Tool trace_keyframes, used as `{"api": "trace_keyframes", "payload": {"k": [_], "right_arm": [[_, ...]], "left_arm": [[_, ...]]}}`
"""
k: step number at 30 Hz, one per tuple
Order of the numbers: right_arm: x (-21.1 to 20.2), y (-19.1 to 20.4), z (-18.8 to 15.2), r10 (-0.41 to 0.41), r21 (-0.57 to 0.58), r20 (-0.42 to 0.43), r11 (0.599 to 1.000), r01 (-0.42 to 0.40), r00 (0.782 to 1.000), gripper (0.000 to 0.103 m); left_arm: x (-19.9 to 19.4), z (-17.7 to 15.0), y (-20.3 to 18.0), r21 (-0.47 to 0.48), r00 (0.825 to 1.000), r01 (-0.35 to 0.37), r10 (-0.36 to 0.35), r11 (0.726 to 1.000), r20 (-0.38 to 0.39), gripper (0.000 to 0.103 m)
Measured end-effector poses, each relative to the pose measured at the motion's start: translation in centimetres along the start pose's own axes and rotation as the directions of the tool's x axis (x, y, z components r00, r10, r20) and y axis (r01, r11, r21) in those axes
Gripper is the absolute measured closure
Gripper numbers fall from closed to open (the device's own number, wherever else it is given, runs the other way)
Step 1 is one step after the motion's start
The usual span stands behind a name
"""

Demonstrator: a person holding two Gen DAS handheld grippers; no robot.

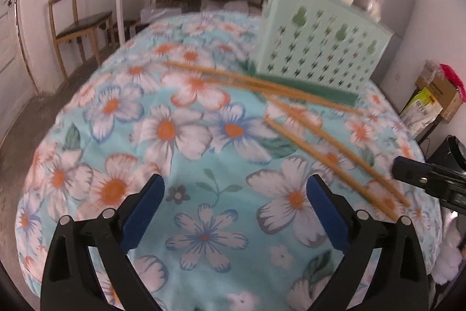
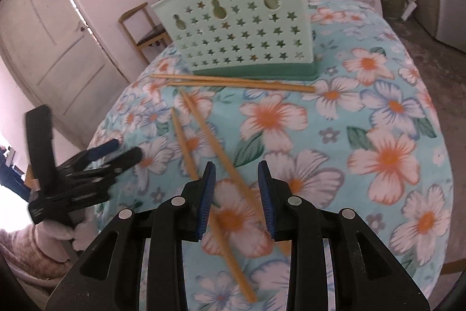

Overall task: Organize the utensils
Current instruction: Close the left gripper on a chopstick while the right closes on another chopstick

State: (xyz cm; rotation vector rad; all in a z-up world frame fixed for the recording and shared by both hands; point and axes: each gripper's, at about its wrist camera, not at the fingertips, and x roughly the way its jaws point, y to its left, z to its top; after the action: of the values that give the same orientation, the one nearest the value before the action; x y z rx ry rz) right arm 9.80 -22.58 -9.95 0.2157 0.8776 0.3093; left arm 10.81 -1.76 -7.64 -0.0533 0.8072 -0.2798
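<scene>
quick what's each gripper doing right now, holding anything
left gripper: open wide, holding nothing.
right gripper: partly open over a chopstick, not gripping it.

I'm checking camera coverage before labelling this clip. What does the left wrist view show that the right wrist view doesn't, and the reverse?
Only the left wrist view shows the cardboard boxes by the wall at right, and a white handle rising behind the utensil holder. Only the right wrist view shows the white door and the gloved hand holding the left gripper. Both share the mint utensil holder, four loose chopsticks on the floral cloth, the wooden chair, and each other's gripper; the right gripper hangs open over two chopsticks.
</scene>
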Motion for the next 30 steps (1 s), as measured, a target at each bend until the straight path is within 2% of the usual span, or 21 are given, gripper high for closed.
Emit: {"api": "trace_keyframes", "payload": {"k": [3,6,8,11,13,16,20,24,26,30], "right_arm": [[0.3,-0.6,0.2,-0.017,0.014,-0.003,1.000,0.017,1.000,0.074],[0.4,-1.2,0.2,-0.029,0.029,-0.005,0.999,0.029,1.000,0.073],[0.2,-1.5,0.1,-0.035,0.037,-0.006,0.999,0.035,0.999,0.073],[0.3,-2.0,-0.1,-0.040,0.050,-0.012,0.998,0.040,0.999,0.073],[0.4,-2.4,-0.3,-0.039,0.058,-0.019,0.997,0.040,0.999,0.073],[0.6,-2.9,-0.6,-0.033,0.072,-0.026,0.997,0.034,0.999,0.073],[0.8,-3.4,-1.0,-0.013,0.089,-0.022,0.996,0.015,1.000,0.073],[0.8,-3.7,-1.1,-0.001,0.095,-0.017,0.995,0.003,1.000,0.073],[0.7,-3.7,-1.2,0.003,0.094,-0.015,0.996,-0.001,1.000,0.073],[0.4,-3.6,-1.2,0.023,0.085,-0.018,0.996,-0.021,1.000,0.071]], "left_arm": [[-1.4,0.6,-0.2,0.002,0.995,0.088,-0.088,0.996,0.053,0.008],[-2.0,1.4,-0.8,0.005,0.975,0.209,-0.209,0.978,0.081,0.011],[-1.9,1.8,-1.3,0.002,0.963,0.261,-0.261,0.965,0.074,0.015],[-0.6,2.5,-1.5,-0.081,0.930,0.367,-0.366,0.927,0.027,0.026],[0.5,2.8,-1.4,-0.141,0.915,0.399,-0.404,0.906,-0.003,0.036],[1.8,2.8,-1.6,-0.194,0.905,0.410,-0.423,0.892,-0.034,0.045],[3.8,2.9,-1.5,-0.268,0.884,0.426,-0.460,0.864,-0.082,0.055],[5.7,2.3,-0.8,-0.386,0.863,0.415,-0.491,0.824,-0.118,0.066],[6.0,2.2,-0.6,-0.417,0.859,0.414,-0.499,0.809,-0.113,0.068],[6.3,2.2,-0.4,-0.455,0.863,0.392,-0.491,0.799,-0.118,0.071]]}}
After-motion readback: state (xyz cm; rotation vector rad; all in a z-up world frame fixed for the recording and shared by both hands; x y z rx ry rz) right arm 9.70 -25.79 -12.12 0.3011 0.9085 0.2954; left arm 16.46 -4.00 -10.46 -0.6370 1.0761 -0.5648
